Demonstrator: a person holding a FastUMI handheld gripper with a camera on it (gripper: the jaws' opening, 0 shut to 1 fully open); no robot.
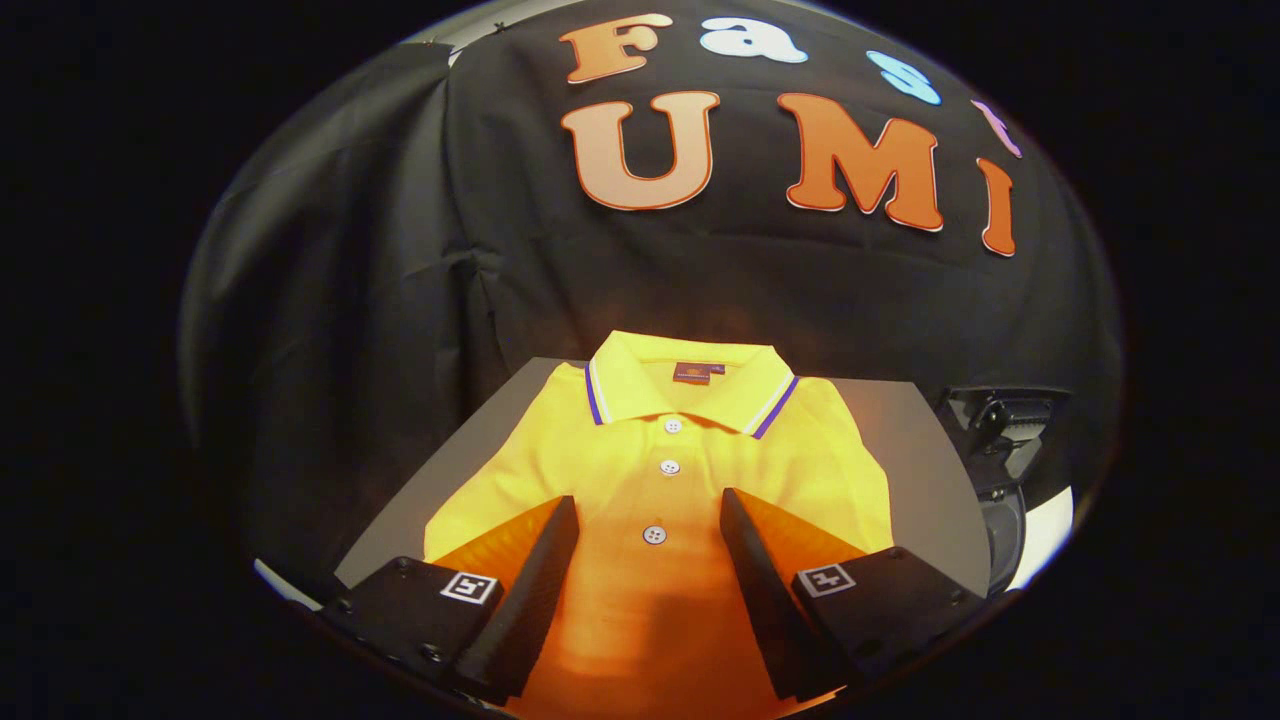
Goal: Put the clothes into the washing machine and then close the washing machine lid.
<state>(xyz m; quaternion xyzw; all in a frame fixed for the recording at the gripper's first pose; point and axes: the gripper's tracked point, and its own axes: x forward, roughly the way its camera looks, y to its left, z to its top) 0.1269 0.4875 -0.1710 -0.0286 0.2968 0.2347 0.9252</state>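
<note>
A folded yellow polo shirt (660, 470) lies flat on a grey table (900, 440), collar turned away from me, with white buttons down its placket and blue and white stripes on the collar edge. My gripper (650, 505) hovers low over the shirt's lower half. Its two fingers stand wide apart, one on each side of the button placket. Nothing is held between them.
A black cloth wall rises just behind the table. A dark machine part with a round rim (1005, 470) stands off the table's right edge. The table's left edge runs diagonally beside the left finger.
</note>
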